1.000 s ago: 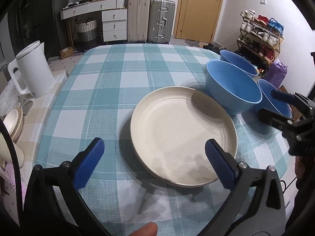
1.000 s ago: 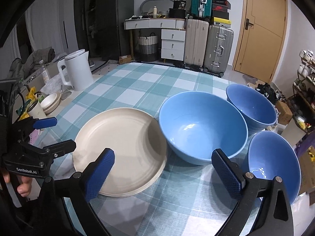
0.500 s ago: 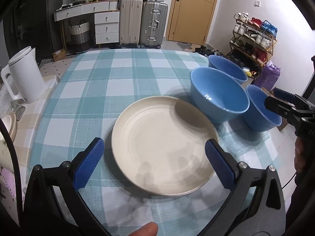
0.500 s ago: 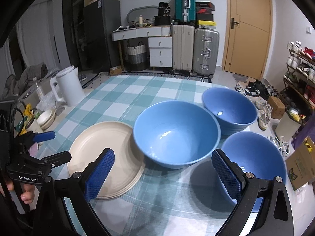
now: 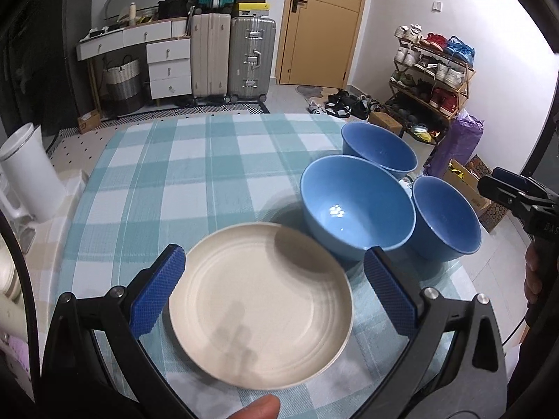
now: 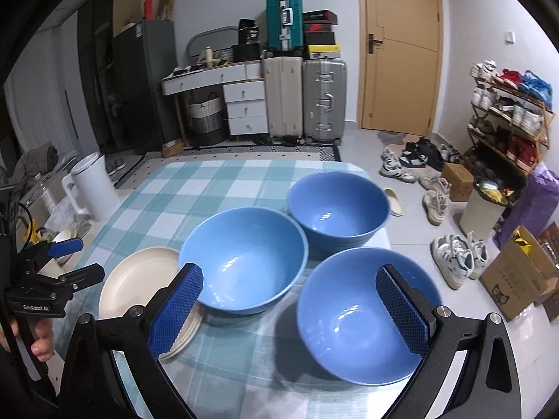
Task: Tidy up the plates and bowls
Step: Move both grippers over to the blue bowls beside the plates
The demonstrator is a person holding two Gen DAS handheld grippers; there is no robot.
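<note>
Cream-coloured plates lie stacked on the checked tablecloth, beside three blue bowls. The left gripper hangs over the plates, jaws wide apart, holding nothing. The right gripper is also spread wide above the bowls.

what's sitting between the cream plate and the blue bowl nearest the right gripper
The largest blue bowl sits between the cream plate and the near bowl, clearest in the right wrist view.
</note>
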